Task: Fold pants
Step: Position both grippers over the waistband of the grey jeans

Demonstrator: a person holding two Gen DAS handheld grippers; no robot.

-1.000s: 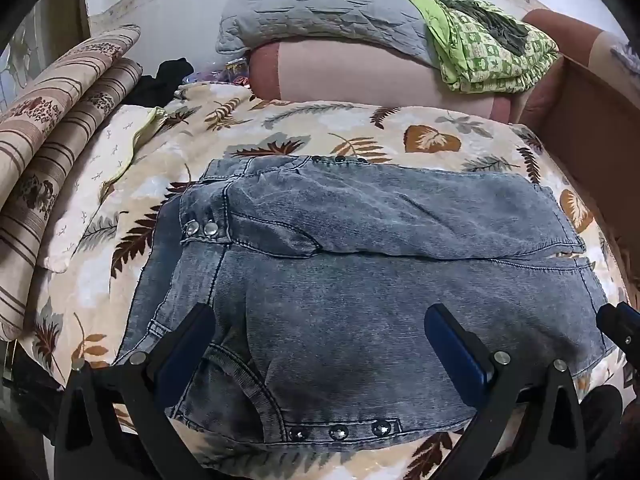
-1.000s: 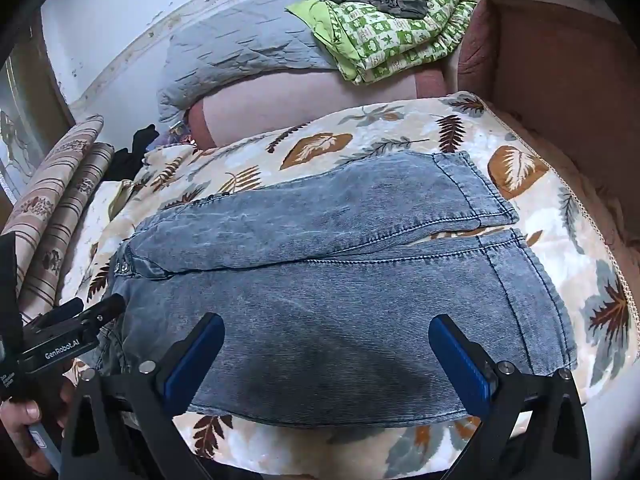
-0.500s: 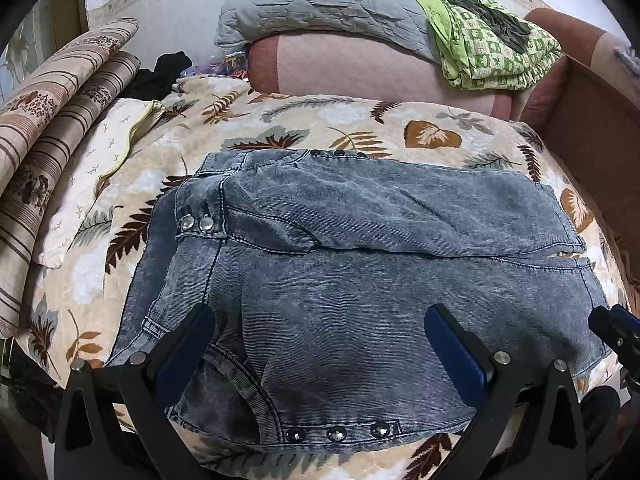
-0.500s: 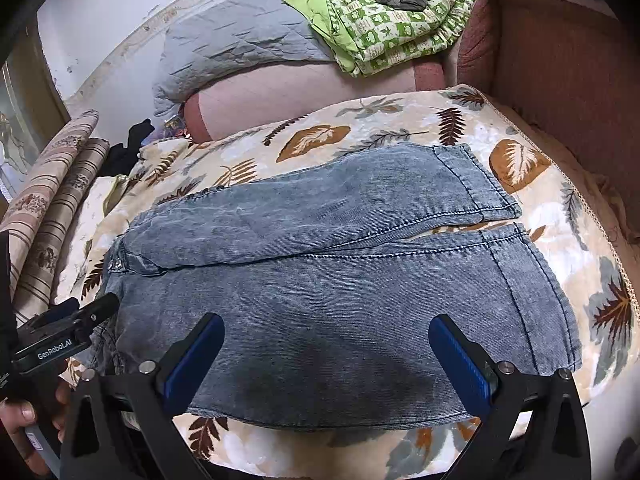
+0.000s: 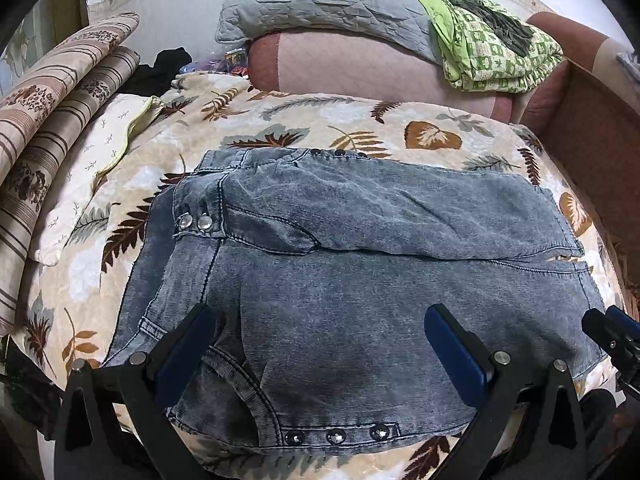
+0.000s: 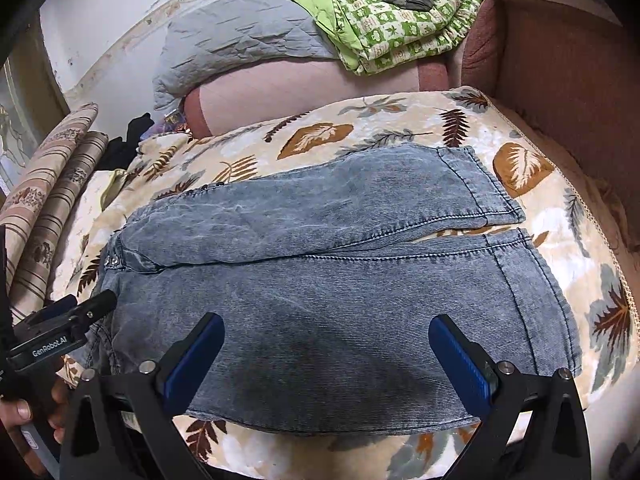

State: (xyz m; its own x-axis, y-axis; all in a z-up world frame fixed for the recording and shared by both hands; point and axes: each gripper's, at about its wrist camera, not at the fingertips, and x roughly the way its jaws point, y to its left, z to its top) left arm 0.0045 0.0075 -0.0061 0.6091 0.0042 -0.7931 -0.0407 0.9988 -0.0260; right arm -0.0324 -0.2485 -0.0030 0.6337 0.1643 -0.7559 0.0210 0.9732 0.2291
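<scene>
Leaf-patterned bedspread (image 5: 360,128) carries the faded grey-blue denim pants (image 5: 380,280), spread flat. Left gripper (image 5: 320,344) and right gripper (image 6: 326,356) hover over them, fingers wide apart — best pinch matching edges together.

The supporting surface is a bed covered by a leaf-print blanket (image 5: 280,120). A pair of denim pants (image 5: 360,272) lies flat at the blanket's centre (both legs side by side). Left of the pants, a pale patterned pillow (image 5: 88,168) rests on the blanket. Beyond the pants, a pink bolster (image 5: 360,68) borders the blanket's far edge.
</scene>
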